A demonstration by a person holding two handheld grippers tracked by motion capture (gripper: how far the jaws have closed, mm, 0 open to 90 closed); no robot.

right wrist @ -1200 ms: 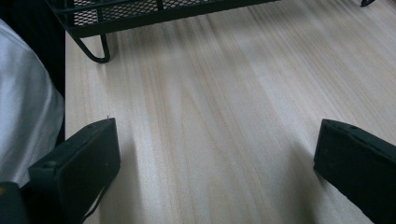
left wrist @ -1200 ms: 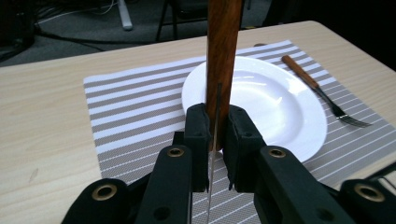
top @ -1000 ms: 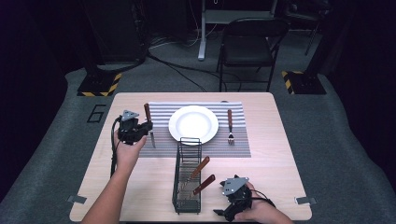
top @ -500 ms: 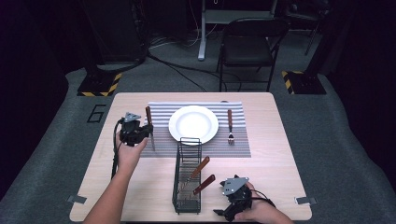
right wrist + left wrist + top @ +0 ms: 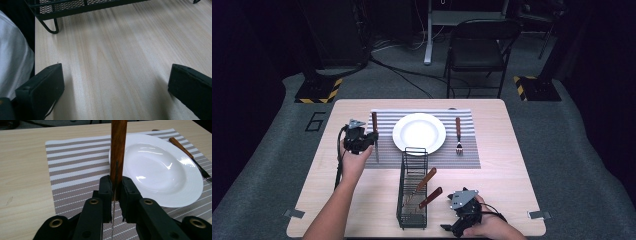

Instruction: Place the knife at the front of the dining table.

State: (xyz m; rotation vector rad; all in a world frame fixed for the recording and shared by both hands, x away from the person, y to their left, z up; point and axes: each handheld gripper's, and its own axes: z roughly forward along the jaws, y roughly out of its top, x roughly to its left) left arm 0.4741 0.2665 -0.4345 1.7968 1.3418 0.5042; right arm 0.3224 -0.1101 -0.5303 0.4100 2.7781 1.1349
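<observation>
My left gripper (image 5: 362, 139) kept its jaws pinched on the knife (image 5: 117, 155) – lowered a little over the striped placemat (image 5: 75, 170), left of the plate (image 5: 160, 167); placing seemed near. My right gripper (image 5: 115, 87) rested, jaws spread, on the tabletop (image 5: 120, 57).

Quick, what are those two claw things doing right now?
Left gripper: closed on a knife beside the plate.
Right gripper: open, holding nothing, over the table.

Plate (image 5: 419, 133) on placemat (image 5: 462, 156); knife (image 5: 374, 129) left of it, fork (image 5: 458, 135) right; basket (image 5: 412, 200) before them.
</observation>
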